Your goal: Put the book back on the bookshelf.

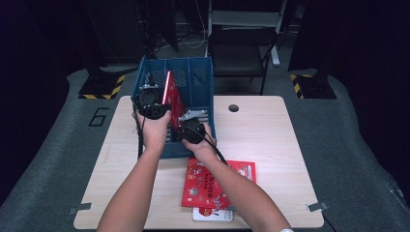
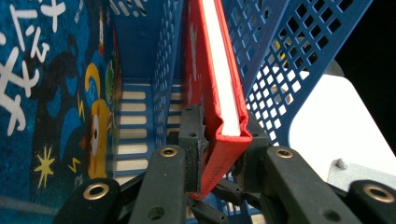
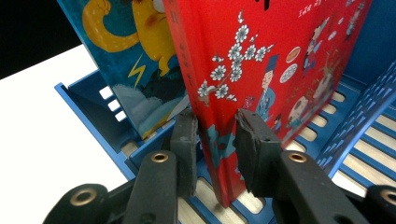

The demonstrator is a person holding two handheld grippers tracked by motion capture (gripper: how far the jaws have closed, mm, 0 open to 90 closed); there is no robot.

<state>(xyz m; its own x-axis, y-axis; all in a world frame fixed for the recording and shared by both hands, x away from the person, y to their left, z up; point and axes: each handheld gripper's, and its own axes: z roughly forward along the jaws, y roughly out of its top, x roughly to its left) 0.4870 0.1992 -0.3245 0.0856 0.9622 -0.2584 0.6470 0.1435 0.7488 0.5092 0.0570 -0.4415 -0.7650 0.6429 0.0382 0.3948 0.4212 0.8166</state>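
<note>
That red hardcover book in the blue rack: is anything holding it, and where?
Yes. The left gripper clamps the red hardcover book at a cover corner; the right gripper straddles its spine edge low down.

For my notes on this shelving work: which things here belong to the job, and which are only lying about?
In the job:
- red book, tilted in the blue file rack
- left gripper, shut on its upper corner
- right gripper, at its spine

Lying about:
- blue picture book, neighbouring slot
- red book on the table
- black chair

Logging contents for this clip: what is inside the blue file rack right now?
The blue file rack holds a red book upright, gripped by both grippers, and a blue illustrated book in the neighbouring slot. The hands cover the rack's near end in the high view.
</note>
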